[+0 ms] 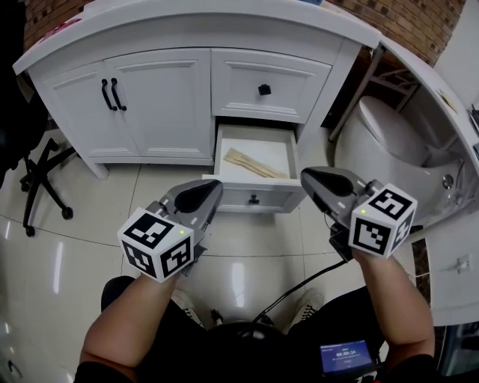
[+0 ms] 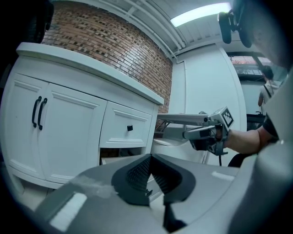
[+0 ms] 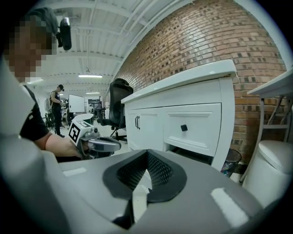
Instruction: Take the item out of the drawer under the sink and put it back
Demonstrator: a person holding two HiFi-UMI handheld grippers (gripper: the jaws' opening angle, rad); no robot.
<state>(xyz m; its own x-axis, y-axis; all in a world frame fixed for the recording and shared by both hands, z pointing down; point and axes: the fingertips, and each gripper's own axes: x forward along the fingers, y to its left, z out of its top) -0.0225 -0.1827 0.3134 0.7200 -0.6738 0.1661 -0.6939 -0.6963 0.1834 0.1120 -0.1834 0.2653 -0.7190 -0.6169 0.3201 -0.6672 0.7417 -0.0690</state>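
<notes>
Looking down, at far left, on one black chair base (image 1: 41, 187) standing on the glossy floor tiles (image 1: 67, 262). Counting next two cabinet doors (image 1: 120, 105) in the white vanity (image 1: 187, 22), carrying two black bar handles (image 1: 110, 94) set side by side. Holding the left claw (image 1: 215, 187) low, near the left front corner of the open drawer, its jaws pressing together at the tips and gripping nothing. Counting two marker cubes, one on each claw: the left cube (image 1: 157, 243) above the left forearm, the right cube (image 1: 383, 221) above the right. Finding two drawers right of the doors: one upper drawer (image 1: 266, 82) sitting closed with a single black knob (image 1: 263, 90), and one lower drawer (image 1: 254, 196) hanging pulled out beneath it, showing its own small knob on the front. Seeing one pale wooden item (image 1: 254, 164) lying aslant on the bottom of the lower drawer, with neither claw touching it. Holding the right claw (image 1: 307, 176) near the drawer's right front corner, jaws likewise meeting at the tips and carrying nothing. Ending at far right with one white toilet (image 1: 389, 135) standing beside the vanity.
</notes>
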